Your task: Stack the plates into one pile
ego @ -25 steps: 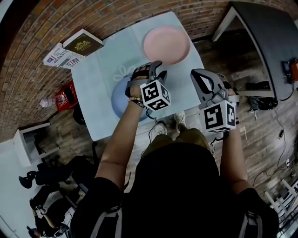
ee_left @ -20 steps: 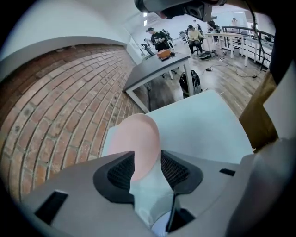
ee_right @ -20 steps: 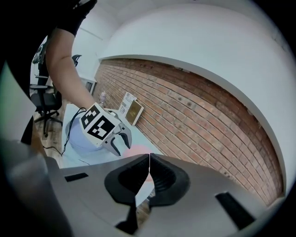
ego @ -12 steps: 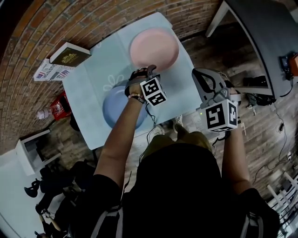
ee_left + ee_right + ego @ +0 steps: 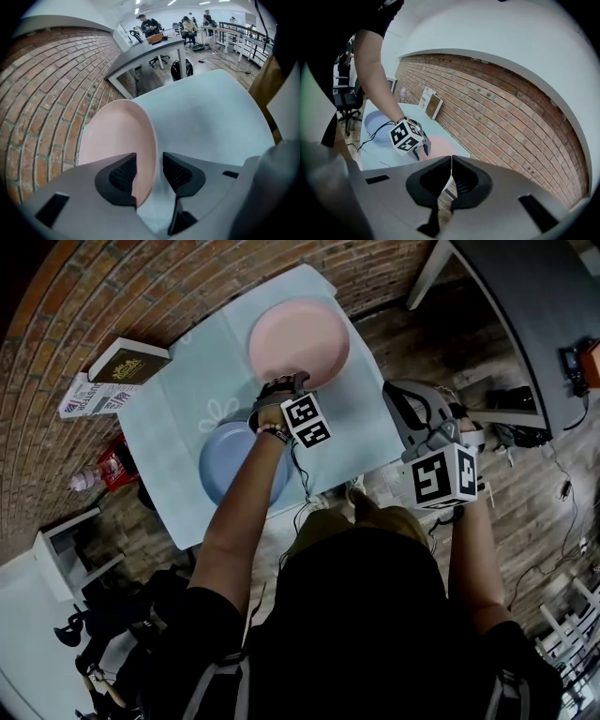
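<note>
The left gripper (image 5: 150, 171) has moved forward from over the blue plate (image 5: 225, 460) to the pink plate (image 5: 298, 338), its jaws apart astride the near rim (not clamped). The round pink plate lies flat, face up, at the far end of the table (image 5: 187, 399). The right gripper (image 5: 452, 180) is clenched and empty.
</note>
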Tool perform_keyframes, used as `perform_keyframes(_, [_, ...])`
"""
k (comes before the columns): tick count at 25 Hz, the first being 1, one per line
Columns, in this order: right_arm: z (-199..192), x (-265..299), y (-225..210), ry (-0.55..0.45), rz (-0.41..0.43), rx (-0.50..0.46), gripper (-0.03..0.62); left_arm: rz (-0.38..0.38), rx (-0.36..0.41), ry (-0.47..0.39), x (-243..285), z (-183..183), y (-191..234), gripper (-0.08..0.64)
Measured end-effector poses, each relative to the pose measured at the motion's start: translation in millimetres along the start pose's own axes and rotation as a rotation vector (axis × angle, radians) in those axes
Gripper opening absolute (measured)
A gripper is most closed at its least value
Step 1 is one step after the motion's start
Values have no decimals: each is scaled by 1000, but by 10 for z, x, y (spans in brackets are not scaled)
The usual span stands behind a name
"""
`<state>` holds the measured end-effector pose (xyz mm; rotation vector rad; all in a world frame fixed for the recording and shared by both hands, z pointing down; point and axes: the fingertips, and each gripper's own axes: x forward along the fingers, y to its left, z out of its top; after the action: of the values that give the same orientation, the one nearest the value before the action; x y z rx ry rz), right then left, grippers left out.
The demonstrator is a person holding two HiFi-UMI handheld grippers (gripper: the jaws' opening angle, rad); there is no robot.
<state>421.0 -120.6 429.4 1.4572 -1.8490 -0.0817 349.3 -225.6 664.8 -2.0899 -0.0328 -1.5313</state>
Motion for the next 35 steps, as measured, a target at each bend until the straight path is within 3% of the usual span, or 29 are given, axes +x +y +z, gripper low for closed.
perform_keyframes(3, [-24,7,-4,3,5,-3,35,-24,13,5,28,0,-3,189])
perform_keyframes(4, [-30,13,-1,4,7,-3,35,-27,31,10,34,-3,-11,149])
perform_keyframes(5, [-33,18,4,5,9,-3,35,-18,59,15,36,-4,-17,47])
perform_keyframes(6, [-33,23,9,5,10,-5,35,-2,89,18,32,2,-16,37])
perform_keyframes(11, [-35,30,19,3,14,-9,35,54,86,-8,-69,90,76,28])
perform_keyframes(20, [61,-27,109,-21,18,-13,35,82,45,-35,-402,97,119,28])
perform_keyframes(28, [311,-143,294,-76,23,-50,35,188,36,-77,-1099,202,177,28])
perform_keyframes(35, [699,-136,466,-149,51,-104,35,256,11,-76,-1705,63,146,28])
